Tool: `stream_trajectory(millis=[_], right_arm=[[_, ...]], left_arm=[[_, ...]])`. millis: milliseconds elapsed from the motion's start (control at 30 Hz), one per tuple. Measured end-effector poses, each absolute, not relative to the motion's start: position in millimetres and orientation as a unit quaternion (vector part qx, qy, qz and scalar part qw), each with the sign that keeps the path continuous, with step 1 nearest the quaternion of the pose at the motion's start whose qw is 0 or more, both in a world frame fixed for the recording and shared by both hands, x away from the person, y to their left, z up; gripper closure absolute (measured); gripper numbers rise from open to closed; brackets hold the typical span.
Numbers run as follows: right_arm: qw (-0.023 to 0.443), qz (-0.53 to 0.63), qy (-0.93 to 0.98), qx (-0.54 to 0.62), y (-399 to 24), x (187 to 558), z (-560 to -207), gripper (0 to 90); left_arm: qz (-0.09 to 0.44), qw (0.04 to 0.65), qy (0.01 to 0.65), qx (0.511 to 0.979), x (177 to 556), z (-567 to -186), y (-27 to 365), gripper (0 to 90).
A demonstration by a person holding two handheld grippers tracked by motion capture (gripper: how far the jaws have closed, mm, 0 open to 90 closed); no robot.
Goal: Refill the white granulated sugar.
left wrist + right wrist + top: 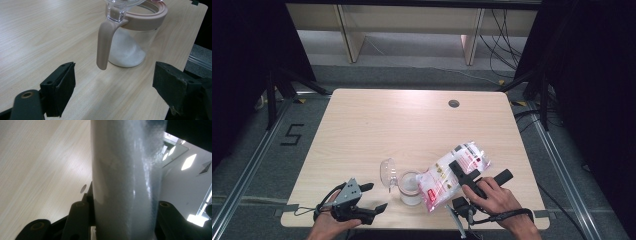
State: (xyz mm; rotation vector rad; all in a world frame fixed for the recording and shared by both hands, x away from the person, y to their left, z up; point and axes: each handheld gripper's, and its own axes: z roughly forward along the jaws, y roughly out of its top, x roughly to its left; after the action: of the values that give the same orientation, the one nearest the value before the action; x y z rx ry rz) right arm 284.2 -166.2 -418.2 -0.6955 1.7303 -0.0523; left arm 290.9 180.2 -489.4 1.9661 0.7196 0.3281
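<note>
Wood table [362,130] with dark curtains all around. At the left, the left gripper [374,197] waits with its jaws wide apart and nothing in them, near the jar [410,188]. That jar has its lid [387,171] flipped up and some white powder inside. Right gripper [461,170] squeezes the bag [447,175] and tips it over the jar, probably to pour.

Light wood desk [377,125], round grommet hole [454,103] near far edge. Clear jar [410,189] with white powder stands on it near front edge, flip lid [388,171] open, pink handle [104,45].
</note>
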Motion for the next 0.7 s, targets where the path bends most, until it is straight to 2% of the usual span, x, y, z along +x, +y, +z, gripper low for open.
stream_trajectory(millis=[700], right_arm=[[0.591, -0.032, 0.740, -0.319, -166.0, 285.2, -418.6, 66.2]], left_arm=[[0.134, 0.489, 0.297, 0.809, 290.8, -489.8, 179.8, 17.9]])
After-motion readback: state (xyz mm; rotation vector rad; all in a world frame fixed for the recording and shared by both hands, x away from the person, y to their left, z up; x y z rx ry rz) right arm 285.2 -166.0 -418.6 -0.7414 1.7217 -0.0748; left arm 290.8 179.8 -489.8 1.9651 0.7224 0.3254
